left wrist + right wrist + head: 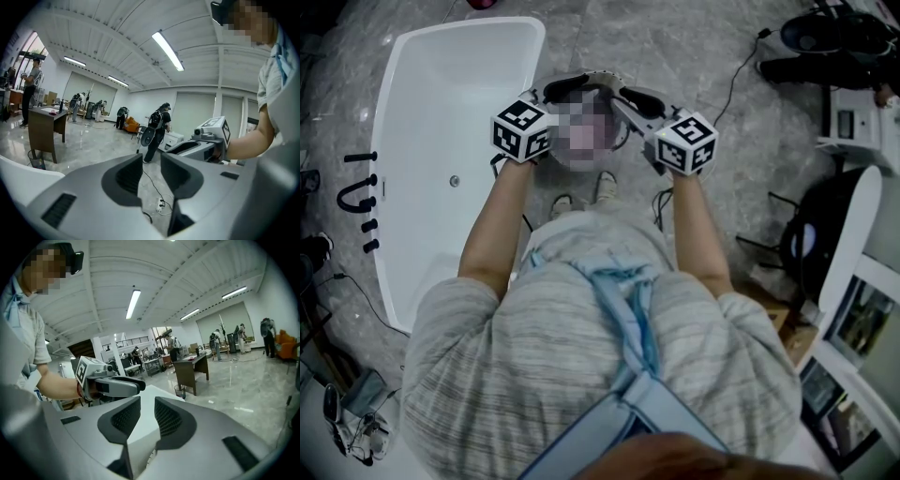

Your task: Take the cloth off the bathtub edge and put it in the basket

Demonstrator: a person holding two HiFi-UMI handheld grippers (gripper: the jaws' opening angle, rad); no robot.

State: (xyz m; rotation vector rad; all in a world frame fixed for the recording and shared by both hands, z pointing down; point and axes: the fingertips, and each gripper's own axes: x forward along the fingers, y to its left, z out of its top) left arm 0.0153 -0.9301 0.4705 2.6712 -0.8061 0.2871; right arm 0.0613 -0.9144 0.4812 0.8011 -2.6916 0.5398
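A white bathtub (441, 103) stands on the marble floor at the left of the head view. No cloth shows on its rim or anywhere else, and I see no basket. Both grippers are raised in front of the person's face, pointing toward each other. My left gripper (572, 86) (151, 161) has a narrow gap between its jaws with nothing in it. My right gripper (636, 97) (147, 406) stands the same way, slightly apart and empty. Each gripper view shows the other gripper, held in a bare forearm.
Black tap fittings (358, 192) stand left of the tub. Cables (741, 66) and dark equipment (825, 234) lie at the right. A brown desk (44, 124) with a small bin (36, 159) beside it and several people are farther off in the hall.
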